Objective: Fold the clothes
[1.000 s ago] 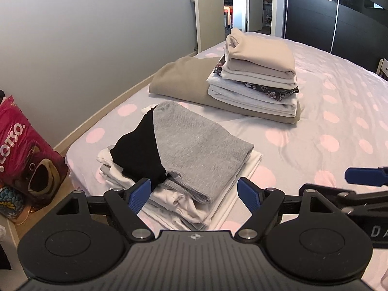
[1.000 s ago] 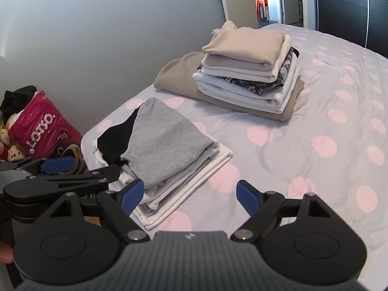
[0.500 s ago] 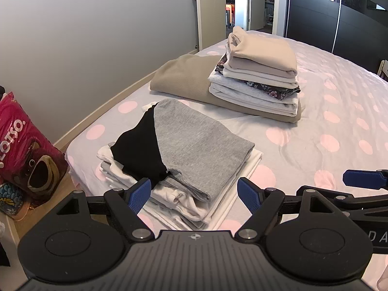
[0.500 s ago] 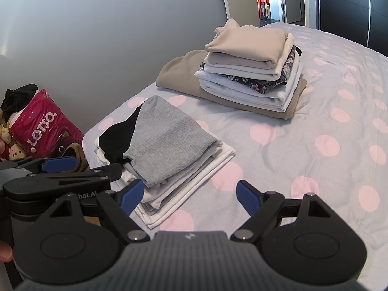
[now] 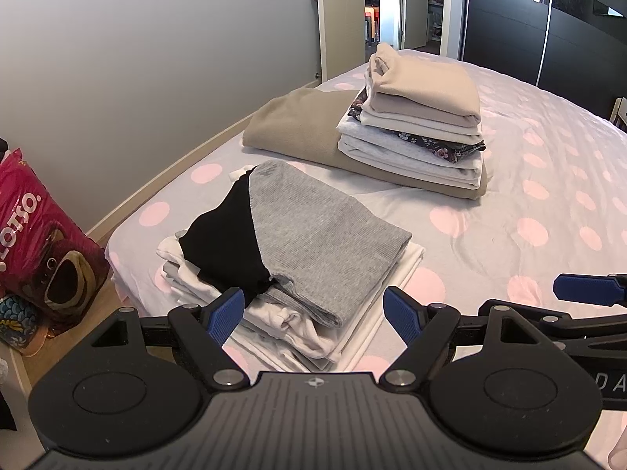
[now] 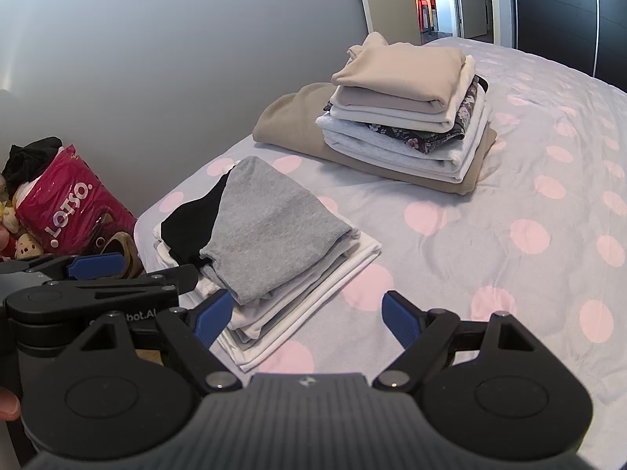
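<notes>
Both grippers, left [image 5: 313, 311] and right [image 6: 301, 313], gape empty above 2 folded stacks: near stack [image 5: 298, 250] at the bed's [image 5: 529, 196] corner, far stack [image 5: 415, 125] along its wall edge.

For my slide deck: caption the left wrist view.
Open left claw hovers over grey top on a folded pile, polka-dot bed.

left wrist: tilted down, close over the low folded grey-and-black clothes pile [image 5: 313, 243] at bed corner | right wrist: just right of that pile [image 6: 270, 231], same tilt | shared: pile, taller beige-topped stack [image 5: 419, 117] [image 6: 403, 109] beyond
</notes>
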Demonstrator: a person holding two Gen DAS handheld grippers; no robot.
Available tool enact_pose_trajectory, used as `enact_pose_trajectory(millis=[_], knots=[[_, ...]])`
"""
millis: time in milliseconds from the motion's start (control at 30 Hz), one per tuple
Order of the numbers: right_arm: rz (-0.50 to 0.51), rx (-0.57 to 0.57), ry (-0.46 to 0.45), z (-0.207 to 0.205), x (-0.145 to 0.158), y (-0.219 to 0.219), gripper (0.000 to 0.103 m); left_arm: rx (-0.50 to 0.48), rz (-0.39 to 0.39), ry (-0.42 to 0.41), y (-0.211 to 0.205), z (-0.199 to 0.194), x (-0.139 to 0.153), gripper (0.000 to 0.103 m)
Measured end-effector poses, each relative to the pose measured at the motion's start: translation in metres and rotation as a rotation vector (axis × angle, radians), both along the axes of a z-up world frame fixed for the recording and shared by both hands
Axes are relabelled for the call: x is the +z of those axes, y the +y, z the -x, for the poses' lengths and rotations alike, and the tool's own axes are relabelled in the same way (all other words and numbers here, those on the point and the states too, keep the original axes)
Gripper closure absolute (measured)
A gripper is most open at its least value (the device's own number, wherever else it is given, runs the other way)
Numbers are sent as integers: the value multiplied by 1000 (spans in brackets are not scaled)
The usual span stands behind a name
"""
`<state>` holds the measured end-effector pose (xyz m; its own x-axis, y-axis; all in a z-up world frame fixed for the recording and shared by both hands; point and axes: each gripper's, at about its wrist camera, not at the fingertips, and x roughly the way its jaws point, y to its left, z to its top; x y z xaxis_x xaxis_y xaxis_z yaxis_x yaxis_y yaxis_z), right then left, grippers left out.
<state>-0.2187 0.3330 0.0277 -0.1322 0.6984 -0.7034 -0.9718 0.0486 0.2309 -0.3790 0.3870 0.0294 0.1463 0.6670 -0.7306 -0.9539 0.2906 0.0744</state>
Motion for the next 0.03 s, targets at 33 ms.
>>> enact_pose_trajectory(millis=[33], knots=[[-1, 1, 0, 0, 0, 0, 18, 0, -2, 1, 0, 0, 1, 25]])
